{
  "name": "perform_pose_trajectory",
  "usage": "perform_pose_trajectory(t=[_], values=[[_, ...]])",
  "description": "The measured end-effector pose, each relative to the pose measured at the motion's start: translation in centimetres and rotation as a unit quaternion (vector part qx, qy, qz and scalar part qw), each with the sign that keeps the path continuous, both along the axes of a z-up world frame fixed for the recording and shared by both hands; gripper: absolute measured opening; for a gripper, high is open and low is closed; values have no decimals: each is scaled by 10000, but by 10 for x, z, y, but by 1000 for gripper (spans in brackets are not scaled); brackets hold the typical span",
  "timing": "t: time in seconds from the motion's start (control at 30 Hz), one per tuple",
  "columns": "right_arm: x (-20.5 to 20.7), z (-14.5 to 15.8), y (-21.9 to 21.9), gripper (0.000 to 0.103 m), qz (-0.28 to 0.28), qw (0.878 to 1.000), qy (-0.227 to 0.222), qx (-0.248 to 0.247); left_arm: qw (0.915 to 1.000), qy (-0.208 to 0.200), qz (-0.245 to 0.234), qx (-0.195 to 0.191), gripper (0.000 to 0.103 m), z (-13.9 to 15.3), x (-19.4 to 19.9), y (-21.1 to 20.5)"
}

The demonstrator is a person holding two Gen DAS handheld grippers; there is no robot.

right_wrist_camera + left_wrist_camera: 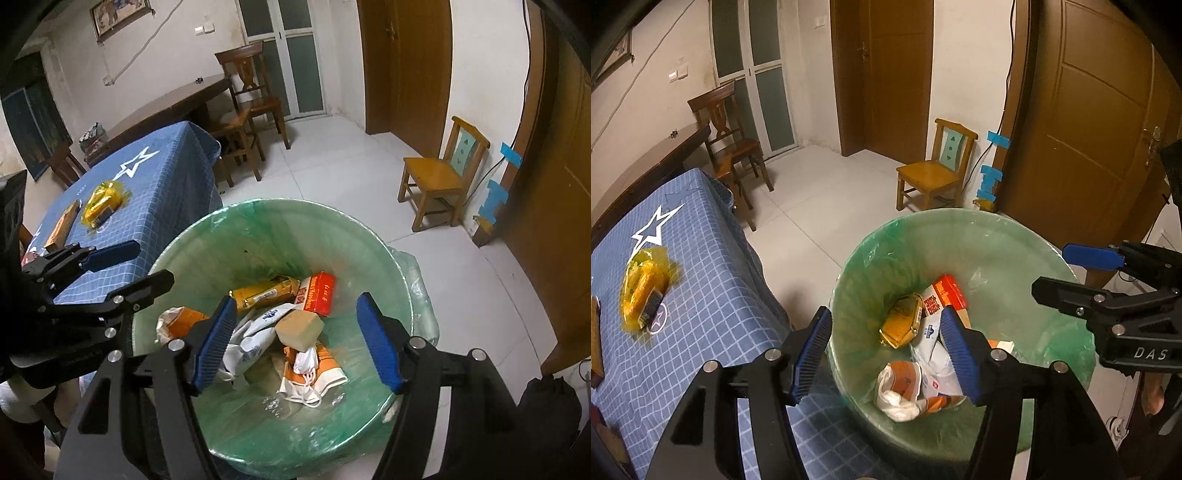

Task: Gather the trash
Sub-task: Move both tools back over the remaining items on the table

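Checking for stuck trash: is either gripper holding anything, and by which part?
Nothing is held. The left gripper and right gripper both hang open and empty above the trash bin.

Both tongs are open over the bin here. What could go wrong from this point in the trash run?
1. The left tongs and right tongs hang close together above the bin; turning away they could knock each other.
2. The yellow wrapper and brown box on the blue tablecloth might be overlooked.
3. Pulling at the crinkly wrapper could drag the cloth.
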State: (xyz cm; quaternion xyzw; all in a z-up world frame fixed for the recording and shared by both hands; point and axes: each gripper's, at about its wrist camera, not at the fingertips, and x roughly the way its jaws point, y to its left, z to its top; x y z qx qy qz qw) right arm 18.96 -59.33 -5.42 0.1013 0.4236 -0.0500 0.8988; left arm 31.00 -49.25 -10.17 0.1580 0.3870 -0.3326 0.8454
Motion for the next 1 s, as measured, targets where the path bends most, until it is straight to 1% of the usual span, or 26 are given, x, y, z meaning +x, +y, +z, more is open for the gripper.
perform_pose_trajectory(t=[0.1,0.23,0.33,0.43,0.5,0.57,0.7,0.83,1.0], values=[[-16,12,12,64,45,9996,-262,-85,10000,-18,19,-41,63,4,-8,15],[-43,29,39,65,201,9968,-766,-98,9999,-73,79,-89,63,8,-23,46],[-60,36,69,70,391,9931,-1103,-63,9998,-81,158,-102,63,9,-35,75],[-66,37,94,72,618,9904,-1239,33,9995,-80,270,-152,63,10,-47,108],[-70,36,111,75,746,9886,-1305,89,9992,-97,327,-194,63,12,-57,131],[-75,34,128,80,866,9867,-1363,168,9988,-124,409,-248,63,15,-67,158],[-79,28,157,85,1101,9825,-1472,284,9974,-161,611,-334,63,20,-83,207],[-81,22,187,88,1345,9795,-1476,279,9948,-152,905,-440,63,23,-97,265],[-80,17,228,90,1763,9733,-1444,256,9883,-196,1424,-514,63,29,-105,344]])
